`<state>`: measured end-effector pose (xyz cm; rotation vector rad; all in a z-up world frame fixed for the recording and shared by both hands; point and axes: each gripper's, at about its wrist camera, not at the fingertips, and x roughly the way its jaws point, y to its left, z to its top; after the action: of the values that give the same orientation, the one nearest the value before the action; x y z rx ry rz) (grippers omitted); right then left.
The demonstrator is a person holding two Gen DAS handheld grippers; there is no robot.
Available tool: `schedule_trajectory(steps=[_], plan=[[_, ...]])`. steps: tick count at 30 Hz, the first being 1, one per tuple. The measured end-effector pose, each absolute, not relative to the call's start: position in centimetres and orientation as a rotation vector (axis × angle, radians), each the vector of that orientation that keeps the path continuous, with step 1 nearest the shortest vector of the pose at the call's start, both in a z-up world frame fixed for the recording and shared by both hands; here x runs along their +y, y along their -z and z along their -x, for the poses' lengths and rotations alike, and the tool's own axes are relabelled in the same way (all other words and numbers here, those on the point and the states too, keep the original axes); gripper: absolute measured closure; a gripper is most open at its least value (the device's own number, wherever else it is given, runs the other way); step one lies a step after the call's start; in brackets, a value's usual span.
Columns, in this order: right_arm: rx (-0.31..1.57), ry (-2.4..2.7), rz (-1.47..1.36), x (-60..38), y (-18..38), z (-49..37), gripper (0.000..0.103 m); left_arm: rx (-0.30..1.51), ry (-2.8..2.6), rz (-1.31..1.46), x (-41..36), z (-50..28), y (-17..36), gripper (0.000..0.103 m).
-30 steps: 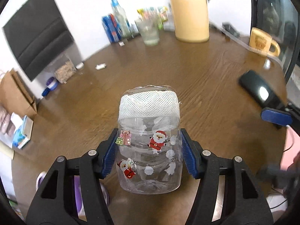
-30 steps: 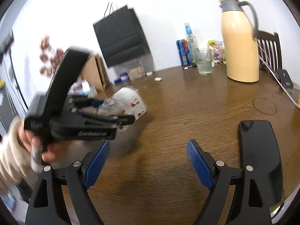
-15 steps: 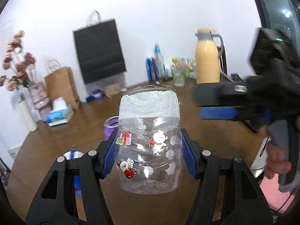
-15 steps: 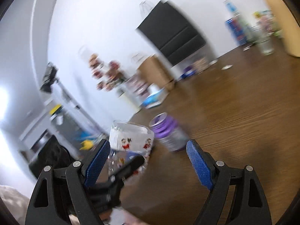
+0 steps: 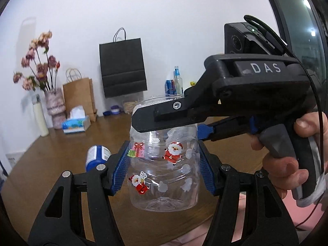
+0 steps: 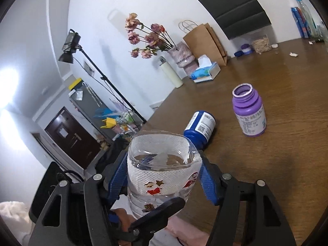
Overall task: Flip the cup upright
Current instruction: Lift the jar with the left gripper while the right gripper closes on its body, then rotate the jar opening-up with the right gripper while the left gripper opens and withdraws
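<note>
A clear plastic cup (image 5: 164, 172) with Santa stickers and a white mesh band near its rim is held in the air near the table's front edge. My left gripper (image 5: 164, 174) is shut on its lower body, its blue pads pressed on both sides. My right gripper (image 6: 164, 176) reaches in from the right and its blue pads sit against the mesh band at the cup (image 6: 162, 176) rim, shut on it. In the right wrist view the rim opening faces up. The right gripper's body (image 5: 246, 94) hides the cup's top in the left wrist view.
On the brown table (image 6: 287, 143) a purple bottle (image 6: 249, 113) stands open and a blue bottle (image 6: 199, 128) lies on its side. A tissue box (image 6: 206, 72), a vase of flowers (image 6: 182, 55) and paper bags stand at the far edge.
The left gripper swung the cup from pointing down at the table to level. The right gripper came in from the right and closed on the cup's rim band.
</note>
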<state>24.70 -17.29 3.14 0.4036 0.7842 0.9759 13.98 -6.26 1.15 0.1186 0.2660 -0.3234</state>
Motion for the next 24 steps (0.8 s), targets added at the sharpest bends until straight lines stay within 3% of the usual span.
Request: schedule_trajectory(steps=[7,13,16,20,24], plan=[[0.779,-0.884,-0.345,-18.2,-3.3,-25.3,0.038,0.334,0.406,-0.101,-6.7,-16.6,-1.1,0.044],[0.588,-0.700,-0.039,-18.7,-8.8,-27.6,0.038,0.317,0.542,-0.198,-8.7,-23.8,-6.2,0.028],[0.511,-0.609,0.048,-19.5,-11.6,-29.8,0.038,0.323,0.610,-0.221,-10.2,-28.3,-9.2,0.012],[0.467,-0.540,0.096,-21.0,-14.4,-34.2,0.038,0.377,0.711,-0.242,-13.0,-35.7,-11.5,0.010],[0.495,-0.480,0.138,-21.5,-14.1,-38.4,0.038,0.415,0.744,-0.251,-14.3,-41.3,-10.3,0.008]])
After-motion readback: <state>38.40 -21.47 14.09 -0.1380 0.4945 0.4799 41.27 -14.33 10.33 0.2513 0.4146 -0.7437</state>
